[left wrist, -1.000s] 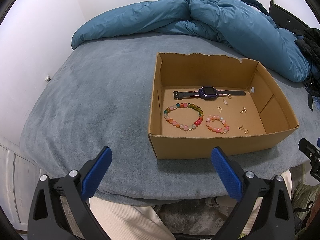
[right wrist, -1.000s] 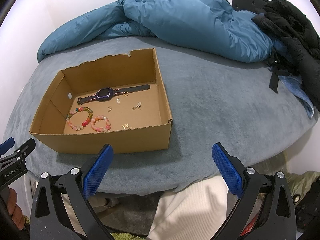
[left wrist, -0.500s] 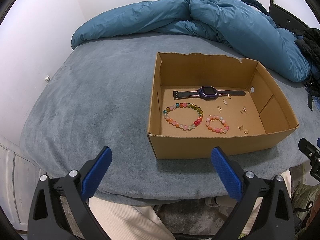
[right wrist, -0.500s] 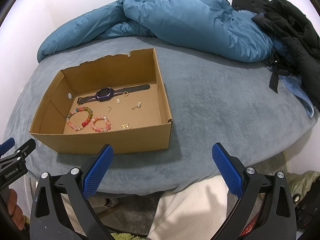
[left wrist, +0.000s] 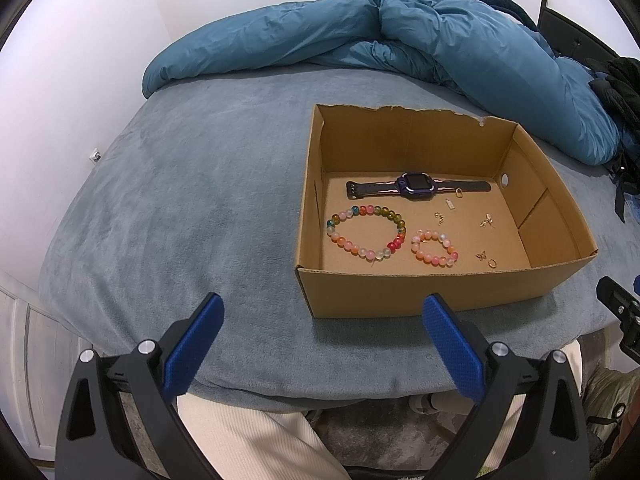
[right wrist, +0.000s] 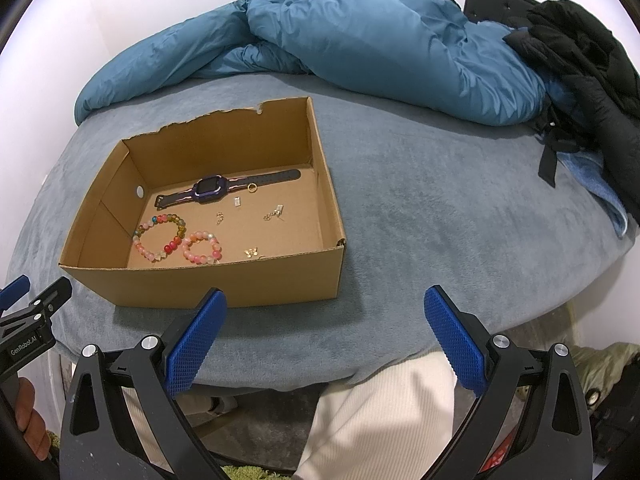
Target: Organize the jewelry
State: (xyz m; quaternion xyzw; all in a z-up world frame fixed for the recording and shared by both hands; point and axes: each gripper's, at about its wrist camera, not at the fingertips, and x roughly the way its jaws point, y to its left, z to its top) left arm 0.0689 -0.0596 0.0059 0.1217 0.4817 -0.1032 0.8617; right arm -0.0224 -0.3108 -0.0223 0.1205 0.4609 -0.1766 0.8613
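An open cardboard box [left wrist: 424, 292] [right wrist: 224, 284] sits on a grey-blue bed. Inside lie a purple smartwatch [left wrist: 416, 187] [right wrist: 209, 189], a large multicoloured bead bracelet [left wrist: 366, 232] [right wrist: 160, 237], a small pink bead bracelet [left wrist: 435, 247] [right wrist: 202, 247] and several tiny gold pieces [left wrist: 487, 221] [right wrist: 276, 213]. My left gripper [left wrist: 320, 320] hangs open near the bed's front edge, short of the box's near left corner. My right gripper [right wrist: 325, 316] is open too, level with the box's near right corner. Nothing is between either pair of fingers.
A crumpled blue duvet [left wrist: 400, 40] [right wrist: 340, 40] lies behind the box. A black jacket [right wrist: 588, 60] is heaped at the right. The grey-blue blanket [left wrist: 192, 200] [right wrist: 440, 208] is bare on both sides of the box. A person's cream trouser legs [left wrist: 256, 440] show below.
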